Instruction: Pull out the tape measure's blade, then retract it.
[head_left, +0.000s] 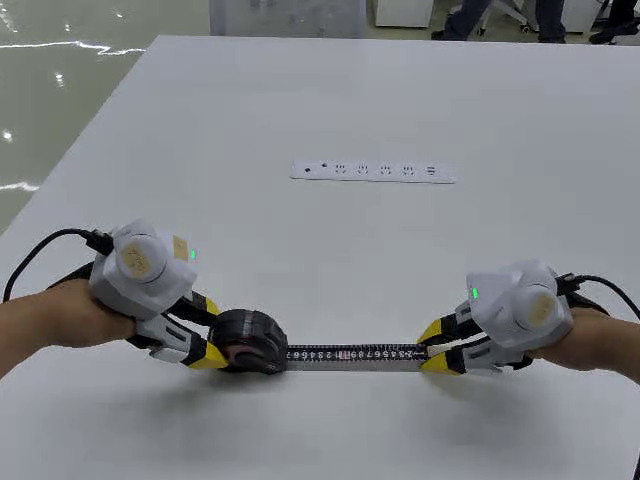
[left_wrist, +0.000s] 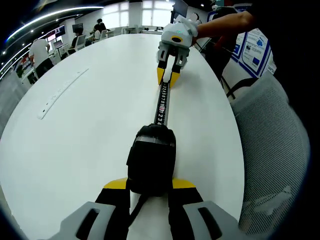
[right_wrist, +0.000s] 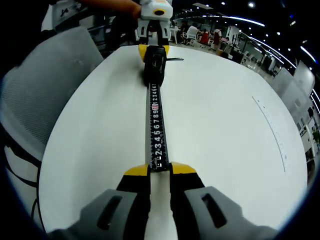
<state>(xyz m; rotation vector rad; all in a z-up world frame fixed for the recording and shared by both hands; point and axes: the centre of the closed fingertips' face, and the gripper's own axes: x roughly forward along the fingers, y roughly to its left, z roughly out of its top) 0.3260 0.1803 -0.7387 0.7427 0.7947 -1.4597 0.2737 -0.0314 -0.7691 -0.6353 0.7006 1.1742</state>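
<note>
A black tape measure (head_left: 250, 341) lies on the white table, with its numbered blade (head_left: 352, 355) drawn out to the right. My left gripper (head_left: 205, 333) is shut on the tape measure's case (left_wrist: 151, 159). My right gripper (head_left: 437, 346) is shut on the blade's end, which sits between the yellow fingertips (right_wrist: 185, 169). In the right gripper view the blade (right_wrist: 156, 125) runs straight away to the case (right_wrist: 155, 62) held by the left gripper (right_wrist: 154, 48). In the left gripper view the blade (left_wrist: 162, 105) runs to the right gripper (left_wrist: 167, 76).
A white power strip (head_left: 372, 171) lies flat on the table (head_left: 330, 90) beyond the grippers. Cables trail from both grippers. The table's front edge is close to the hands. A grey mesh chair (left_wrist: 275, 150) stands by the table, and people sit further back in the room.
</note>
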